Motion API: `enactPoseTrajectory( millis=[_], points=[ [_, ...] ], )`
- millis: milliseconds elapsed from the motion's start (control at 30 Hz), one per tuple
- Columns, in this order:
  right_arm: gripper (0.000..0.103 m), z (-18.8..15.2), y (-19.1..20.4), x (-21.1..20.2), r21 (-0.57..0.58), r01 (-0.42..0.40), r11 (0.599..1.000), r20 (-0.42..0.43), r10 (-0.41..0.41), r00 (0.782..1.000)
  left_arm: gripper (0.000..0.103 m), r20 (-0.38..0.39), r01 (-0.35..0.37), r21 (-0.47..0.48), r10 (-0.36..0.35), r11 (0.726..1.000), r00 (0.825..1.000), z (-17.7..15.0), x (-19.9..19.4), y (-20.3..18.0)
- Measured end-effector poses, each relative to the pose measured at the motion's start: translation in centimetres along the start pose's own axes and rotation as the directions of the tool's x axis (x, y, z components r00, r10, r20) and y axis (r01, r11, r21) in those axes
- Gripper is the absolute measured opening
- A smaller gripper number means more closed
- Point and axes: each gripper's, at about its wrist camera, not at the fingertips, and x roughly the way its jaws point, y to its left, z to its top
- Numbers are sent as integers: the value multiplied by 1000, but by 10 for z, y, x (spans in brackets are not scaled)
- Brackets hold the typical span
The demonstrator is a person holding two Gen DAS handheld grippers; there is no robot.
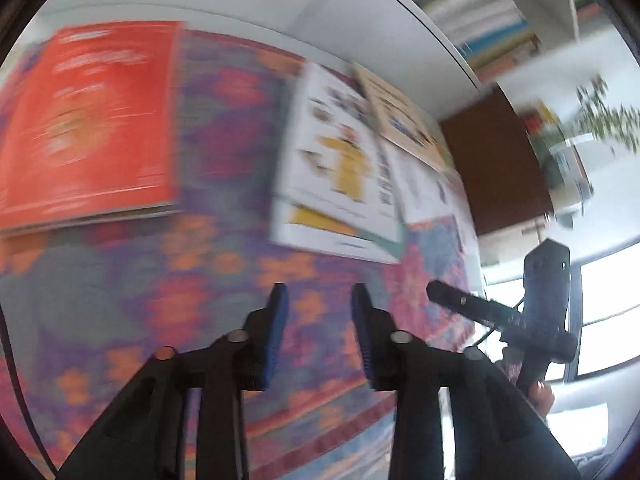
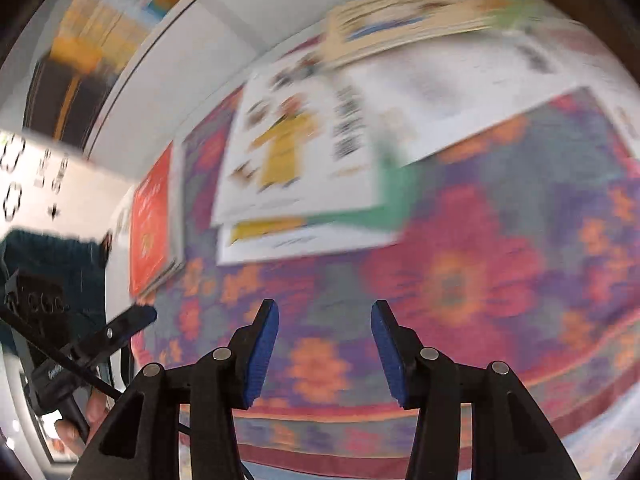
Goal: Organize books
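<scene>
Over bare patterned cloth [image 2: 460, 280] between the red book [image 1: 88, 120] and white book [image 2: 296, 152], both grippers' fingers [image 1: 276, 336] gape empty.

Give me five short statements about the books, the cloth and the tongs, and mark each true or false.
1. The red book lies flat on the flowered cloth. True.
2. The left tongs grip the red book. False: they are open, nothing between them.
3. The white book with a yellow figure rests on another book. True.
4. The right tongs are shut. False: they stand open and empty.
5. The cloth is plain white. False: it is purple with orange and red flowers.
</scene>
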Motion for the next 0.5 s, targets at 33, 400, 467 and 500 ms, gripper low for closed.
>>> enactPoseTrajectory(
  millis=[33,400,467,500],
  points=[
    [46,3,-12,-9,13,6,1000,18,-7,1000,36,-4,4,6,-4,1000,1000,2,6,-9],
    [24,105,-69,-71,6,134,991,280,-131,951,36,75,-67,59,63,996,995,103,79,-96],
    [24,131,-71,-65,-9,134,991,291,-125,948,36,79,-67,27,65,997,995,118,99,-102],
    [24,142,-72,-61,-12,142,990,286,-133,949,36,77,-69,20,68,997,995,124,107,-104]
  ],
)
